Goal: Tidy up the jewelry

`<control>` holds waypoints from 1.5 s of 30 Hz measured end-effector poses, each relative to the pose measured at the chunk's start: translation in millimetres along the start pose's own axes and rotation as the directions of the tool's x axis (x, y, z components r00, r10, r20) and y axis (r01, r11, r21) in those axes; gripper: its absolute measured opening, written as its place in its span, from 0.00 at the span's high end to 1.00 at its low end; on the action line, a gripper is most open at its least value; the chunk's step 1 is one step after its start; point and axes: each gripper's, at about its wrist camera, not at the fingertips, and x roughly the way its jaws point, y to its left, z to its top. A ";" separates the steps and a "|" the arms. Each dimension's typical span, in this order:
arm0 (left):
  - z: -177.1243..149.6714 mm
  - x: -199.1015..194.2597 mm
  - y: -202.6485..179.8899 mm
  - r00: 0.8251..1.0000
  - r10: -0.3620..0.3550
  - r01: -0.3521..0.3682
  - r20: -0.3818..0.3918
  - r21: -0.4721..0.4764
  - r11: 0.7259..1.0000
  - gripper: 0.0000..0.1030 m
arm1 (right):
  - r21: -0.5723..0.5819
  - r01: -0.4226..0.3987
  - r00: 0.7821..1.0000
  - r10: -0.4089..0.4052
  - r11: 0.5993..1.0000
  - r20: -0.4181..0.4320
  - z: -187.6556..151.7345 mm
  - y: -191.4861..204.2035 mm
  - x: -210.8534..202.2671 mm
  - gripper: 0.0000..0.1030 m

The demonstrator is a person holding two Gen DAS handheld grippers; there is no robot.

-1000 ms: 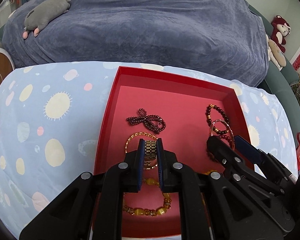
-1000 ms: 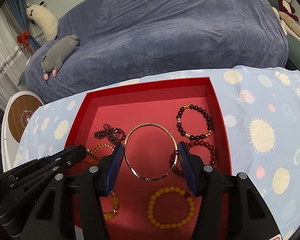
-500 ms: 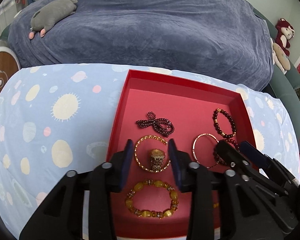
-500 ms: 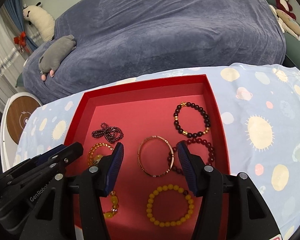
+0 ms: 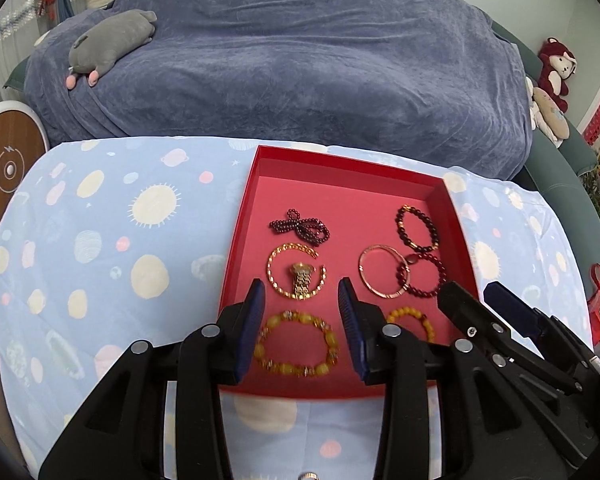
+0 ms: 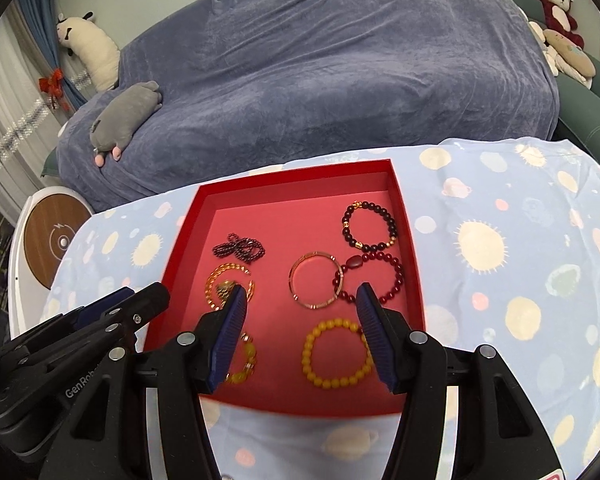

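While both tongs (image 5: 302, 292) (image 6: 300, 300) hang open and empty, the red tray's (image 5: 454, 216) far half lies bare.

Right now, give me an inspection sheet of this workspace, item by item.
Surface: blue planet-print cloth over the table.
Job's things: red tray holding seven pieces: dark bead strand, gold chain bracelet, chunky amber bracelet, thin bangle, yellow bead bracelet, red bead bracelet, dark bead bracelet.
Clutter: nothing seen on the cloth outside the tray.
Grippers: left hand-held gripper and right hand-held gripper open, empty, above the tray.
Cables: nothing seen.
Surroundings: covered sofa, plush toys, round white device.
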 end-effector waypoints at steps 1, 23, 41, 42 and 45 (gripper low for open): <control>-2.2 -5.1 -0.5 1.000 -0.002 0.002 0.004 0.001 1.000 0.65 | 0.000 -0.001 1.000 0.001 1.000 0.003 -1.7 0.3 -4.8 0.46; -146.2 -76.5 19.9 0.998 0.013 -0.014 -0.058 -0.015 1.000 0.54 | 0.054 0.051 0.994 -0.045 0.997 -0.103 -168.3 -45.2 -96.7 0.46; -232.7 -84.8 30.9 0.992 0.047 -0.048 -0.121 -0.005 0.999 0.51 | 0.054 0.115 0.970 -0.100 0.992 -0.221 -252.2 -58.8 -92.5 0.63; -233.6 -85.6 30.8 0.992 0.047 -0.048 -0.121 -0.005 0.999 0.51 | 0.052 0.116 0.971 -0.103 0.992 -0.218 -252.4 -58.5 -92.7 0.63; -235.5 -86.1 30.7 0.991 0.049 -0.050 -0.124 -0.002 0.999 0.50 | 0.041 0.123 0.971 -0.112 0.992 -0.213 -252.1 -57.0 -92.2 0.65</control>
